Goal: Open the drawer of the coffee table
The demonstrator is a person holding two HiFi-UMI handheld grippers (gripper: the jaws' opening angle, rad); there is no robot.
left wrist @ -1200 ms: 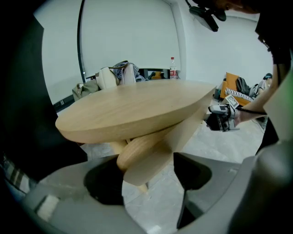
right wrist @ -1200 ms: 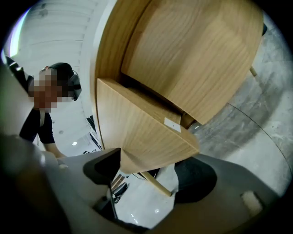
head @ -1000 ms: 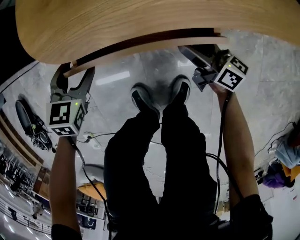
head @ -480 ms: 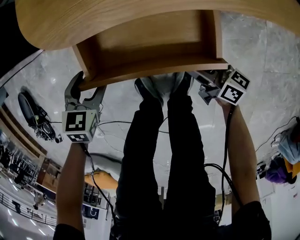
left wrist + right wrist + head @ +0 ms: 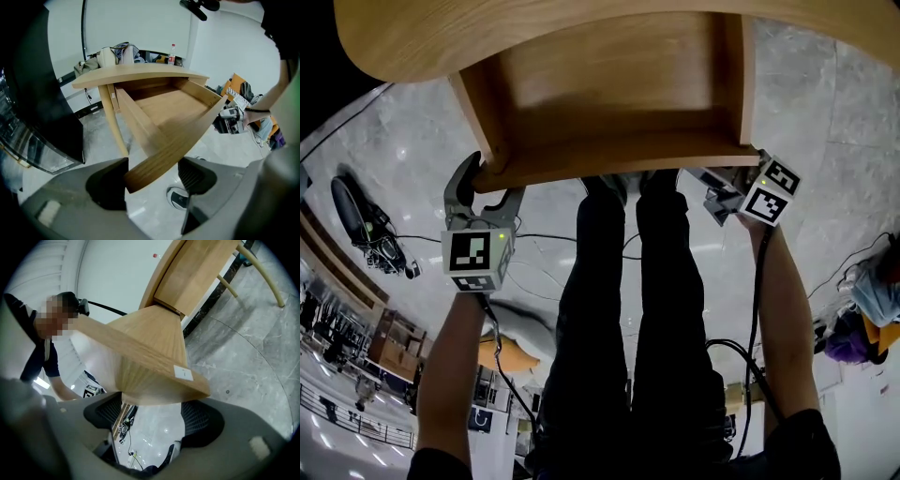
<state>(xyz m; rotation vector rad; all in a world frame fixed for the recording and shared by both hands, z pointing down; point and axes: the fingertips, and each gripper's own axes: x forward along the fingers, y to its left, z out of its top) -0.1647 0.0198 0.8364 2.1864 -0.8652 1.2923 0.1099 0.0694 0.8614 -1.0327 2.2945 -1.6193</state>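
Note:
The light wooden coffee table [image 5: 487, 37] fills the top of the head view, and its drawer [image 5: 609, 84] stands pulled well out with nothing in it. My left gripper [image 5: 490, 180] is open and straddles the left end of the drawer front [image 5: 619, 155]. In the left gripper view that end [image 5: 183, 140] lies between the pads of my left gripper [image 5: 152, 176], with a gap on one side. My right gripper [image 5: 712, 178] is at the front's right end. Its jaws have just been opening, and the front's corner [image 5: 150, 376] sits at the tips of my right gripper [image 5: 152, 411].
The person's dark-trousered legs [image 5: 623, 281] stand right below the drawer front. Cables [image 5: 534, 248] trail over the grey marble floor. A black bag [image 5: 361, 234] lies at the left. A table leg [image 5: 112, 117] and a black cabinet [image 5: 47, 117] are near the left gripper.
The drawer has slid from nearly shut to far out toward the person. Both grippers have moved back with its front, downward in the head view.

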